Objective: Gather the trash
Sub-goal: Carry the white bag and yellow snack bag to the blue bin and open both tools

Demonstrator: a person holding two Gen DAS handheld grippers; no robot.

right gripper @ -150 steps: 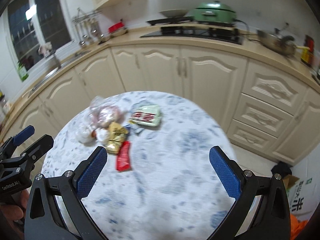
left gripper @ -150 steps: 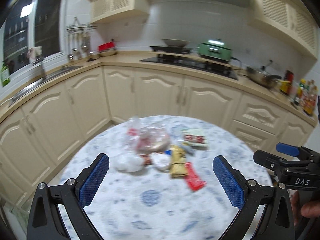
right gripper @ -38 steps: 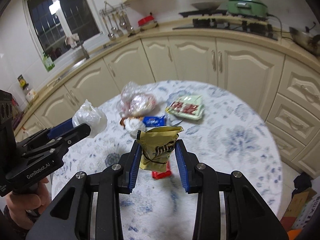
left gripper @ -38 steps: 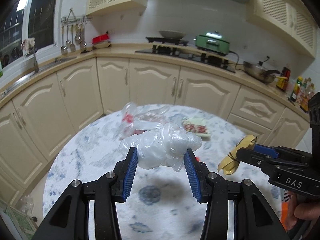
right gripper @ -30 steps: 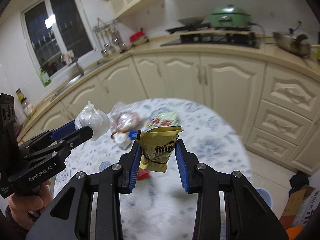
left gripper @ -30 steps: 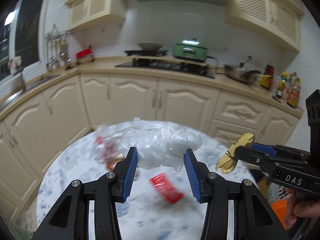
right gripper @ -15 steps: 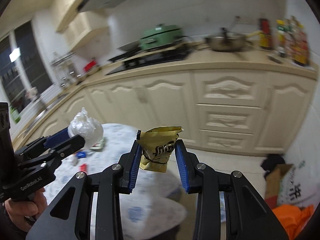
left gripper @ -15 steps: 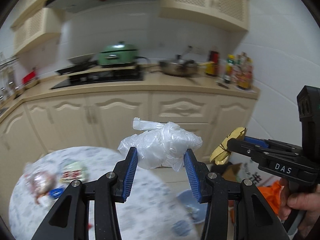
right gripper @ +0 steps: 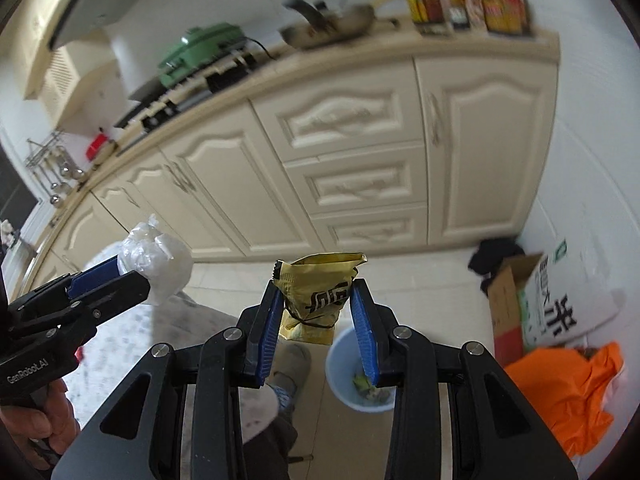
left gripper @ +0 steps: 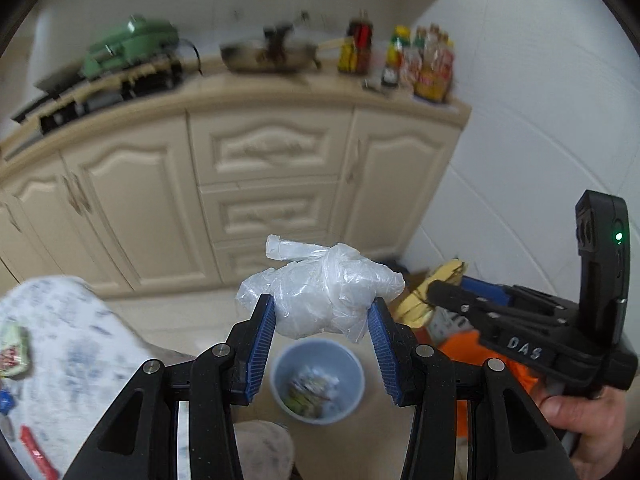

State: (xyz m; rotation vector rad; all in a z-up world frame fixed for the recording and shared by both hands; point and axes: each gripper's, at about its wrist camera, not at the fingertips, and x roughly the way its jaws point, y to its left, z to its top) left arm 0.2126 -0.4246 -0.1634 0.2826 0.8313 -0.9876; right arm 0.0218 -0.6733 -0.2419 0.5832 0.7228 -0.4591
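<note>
My left gripper (left gripper: 322,314) is shut on a crumpled clear plastic bag (left gripper: 320,294), held in the air above a light blue trash bin (left gripper: 317,380) on the floor; the bin holds some trash. My right gripper (right gripper: 316,312) is shut on a gold snack wrapper (right gripper: 316,294) tied with a thin band, just left of and above the same bin (right gripper: 348,372). The right gripper shows in the left wrist view (left gripper: 436,294) to the right of the bag. The left gripper with the bag (right gripper: 156,264) shows at the left of the right wrist view.
The round floral table (left gripper: 80,344) is at the left with a green packet (left gripper: 12,350) and a red wrapper (left gripper: 38,456). Cream cabinets (left gripper: 272,184) stand behind. A cardboard box (right gripper: 508,300) and an orange bag (right gripper: 568,392) sit on the floor at right. A slippered foot (right gripper: 280,376) is beside the bin.
Both grippers have swung right, away from the table, and tilted down. The trash bin has come into view below them. Both still hold their items.
</note>
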